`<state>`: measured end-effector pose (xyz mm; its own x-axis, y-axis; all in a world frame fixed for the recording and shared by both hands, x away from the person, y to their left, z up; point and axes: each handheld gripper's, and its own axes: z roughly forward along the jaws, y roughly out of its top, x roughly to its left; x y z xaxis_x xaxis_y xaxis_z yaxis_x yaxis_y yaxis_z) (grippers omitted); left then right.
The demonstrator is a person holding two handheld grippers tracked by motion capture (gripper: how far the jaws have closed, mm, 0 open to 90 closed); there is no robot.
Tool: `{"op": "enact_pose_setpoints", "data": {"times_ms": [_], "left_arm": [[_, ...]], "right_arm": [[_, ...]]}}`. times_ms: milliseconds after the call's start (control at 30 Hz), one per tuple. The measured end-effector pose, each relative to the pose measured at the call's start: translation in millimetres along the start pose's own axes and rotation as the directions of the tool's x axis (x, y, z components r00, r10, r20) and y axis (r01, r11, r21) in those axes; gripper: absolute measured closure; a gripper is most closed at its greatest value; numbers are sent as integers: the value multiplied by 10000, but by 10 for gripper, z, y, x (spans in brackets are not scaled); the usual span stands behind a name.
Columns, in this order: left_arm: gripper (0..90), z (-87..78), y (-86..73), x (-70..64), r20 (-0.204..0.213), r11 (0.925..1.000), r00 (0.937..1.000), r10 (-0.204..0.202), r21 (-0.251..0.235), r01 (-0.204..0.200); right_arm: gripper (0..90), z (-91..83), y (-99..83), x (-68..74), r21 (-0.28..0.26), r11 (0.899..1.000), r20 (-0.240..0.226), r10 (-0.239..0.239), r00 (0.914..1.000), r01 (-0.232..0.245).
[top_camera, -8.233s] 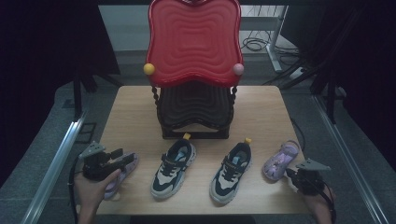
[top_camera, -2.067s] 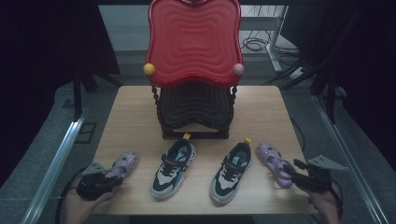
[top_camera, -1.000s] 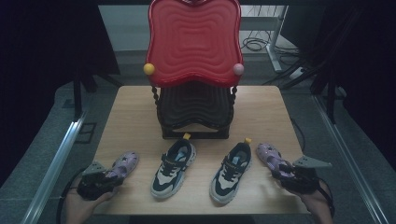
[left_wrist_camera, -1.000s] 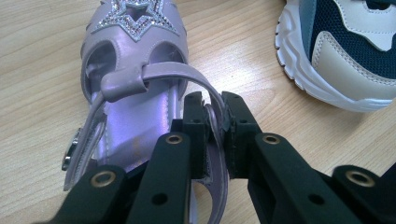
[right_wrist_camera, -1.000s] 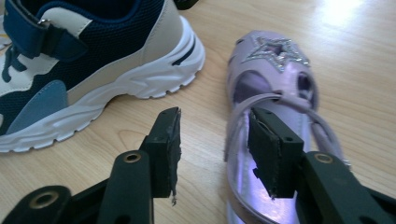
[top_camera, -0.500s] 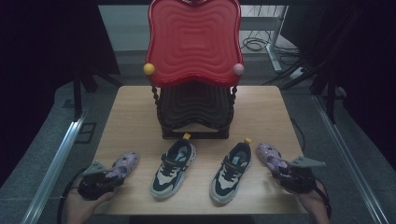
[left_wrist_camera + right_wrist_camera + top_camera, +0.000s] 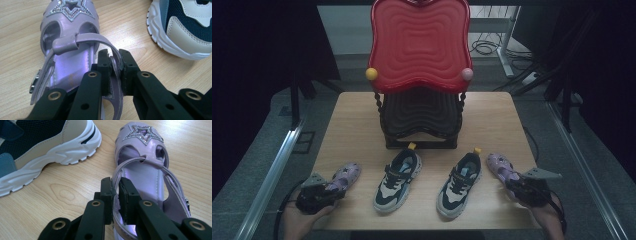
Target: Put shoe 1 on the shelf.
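Pale wood-grain table (image 7: 357, 125) carries a red wavy rack (image 7: 419, 45); in front of it sit two sneakers (image 7: 398, 172), flanked by glossy lilac sandals with glittery star toes. Left gripper (image 7: 115, 68) pinches the left sandal's (image 7: 72, 47) curved heel strap; right gripper (image 7: 115, 192) clamps the right sandal's (image 7: 147, 170) strap.

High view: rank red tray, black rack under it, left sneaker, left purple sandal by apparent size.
1. red tray, though it sits nearer the camera.
2. black rack.
3. left sneaker.
4. left purple sandal, partly covered by the left hand-held gripper.
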<state>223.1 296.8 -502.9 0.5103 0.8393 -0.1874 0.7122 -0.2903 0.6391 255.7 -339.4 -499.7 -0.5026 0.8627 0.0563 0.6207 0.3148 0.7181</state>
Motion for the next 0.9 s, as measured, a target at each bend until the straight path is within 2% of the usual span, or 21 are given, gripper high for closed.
{"op": "enact_pose_setpoints", "data": {"times_ms": [533,900], "left_arm": [[808,12,6,-17,-61,9999,10000,15,-164,-16],[799,34,10,-14,19,9997,10000,40,-254,-39]], "right_arm": [[821,-11,6,9,-187,9998,217,-53,9998,57],[783,36,2,28,-281,9996,113,-36,9999,39]]}}
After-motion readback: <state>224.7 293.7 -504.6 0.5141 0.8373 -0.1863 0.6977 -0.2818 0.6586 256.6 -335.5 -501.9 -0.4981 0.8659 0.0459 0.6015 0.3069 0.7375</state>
